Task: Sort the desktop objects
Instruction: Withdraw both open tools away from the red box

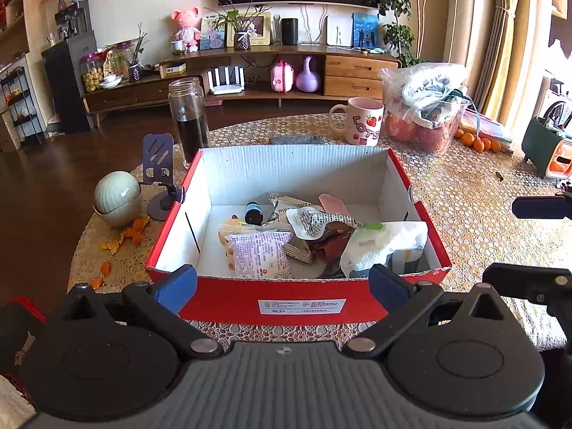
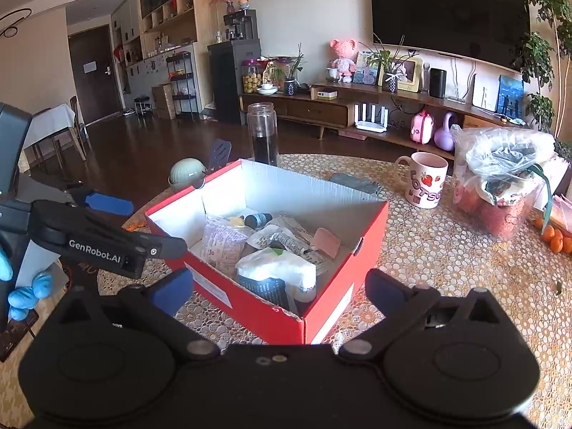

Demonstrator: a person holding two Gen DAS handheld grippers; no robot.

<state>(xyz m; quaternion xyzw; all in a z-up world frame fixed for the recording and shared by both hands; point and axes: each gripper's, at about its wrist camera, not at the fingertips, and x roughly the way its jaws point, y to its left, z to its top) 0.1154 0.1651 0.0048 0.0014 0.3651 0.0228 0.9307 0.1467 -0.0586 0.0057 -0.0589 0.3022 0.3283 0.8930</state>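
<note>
A red cardboard box (image 1: 296, 157) with white inner walls sits on the lace-covered table. Inside lie several items: a purple-printed white packet (image 1: 259, 255), a small dark bottle (image 1: 253, 212), a white pouch (image 1: 386, 243) and a pink piece (image 1: 334, 203). My left gripper (image 1: 282, 282) is open just before the box's near wall, nothing between its blue pads. My right gripper (image 2: 279, 287) is open too, empty, hovering at the near corner of the box (image 2: 250, 307). In the right wrist view the left gripper's fingers (image 2: 161, 246) reach in from the left, held by a blue-gloved hand (image 2: 25, 293).
Left of the box stand a glass jar of dark liquid (image 1: 189, 118), a phone stand (image 1: 159, 164), stacked green bowls (image 1: 116, 195) and orange peel (image 1: 132, 232). Behind and right are a grey cloth (image 1: 296, 139), a strawberry mug (image 1: 361, 125), a bagged container (image 1: 425, 107) and tangerines (image 1: 479, 141).
</note>
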